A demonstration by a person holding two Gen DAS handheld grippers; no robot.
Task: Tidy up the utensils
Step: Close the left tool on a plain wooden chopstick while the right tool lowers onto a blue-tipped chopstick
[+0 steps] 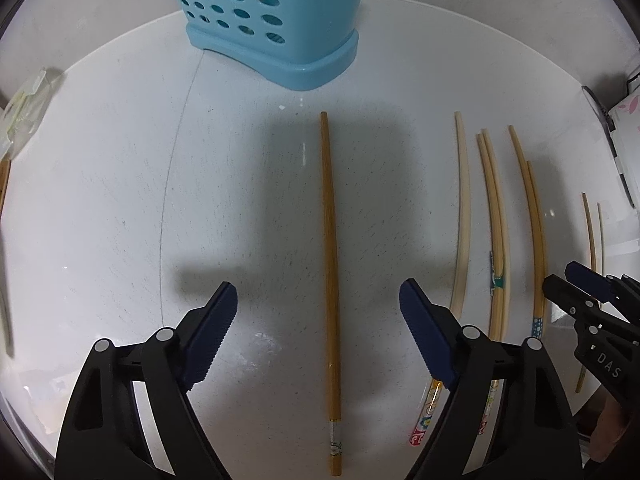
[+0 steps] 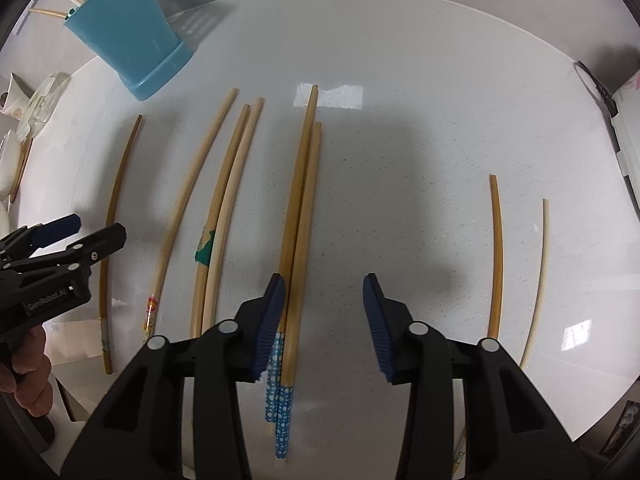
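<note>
Left tool [image 1: 318,312] wide astride a brown chopstick [image 1: 329,240] — blue holder [image 1: 272,20] beyond

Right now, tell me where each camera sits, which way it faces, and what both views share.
Left wrist: on the left gripper, facing down over a lone brown chopstick between its open jaws; the right gripper shows at the edge.
Right wrist: on the right gripper, facing down over the blue-dotted chopsticks; a hand holds the left gripper.
Shared: white table, blue holder, chopstick row.

Bare white tabletop [image 1: 240,184] left of the lone brown wooden chopstick [image 1: 329,240], perforated blue plastic utensil holder [image 1: 272,20] blocking the far edge, close-packed bamboo chopstick rows [image 2: 224,200] crowding between the grippers, open patch [image 2: 408,200] right of the blue-dotted pair [image 2: 300,220].
</note>
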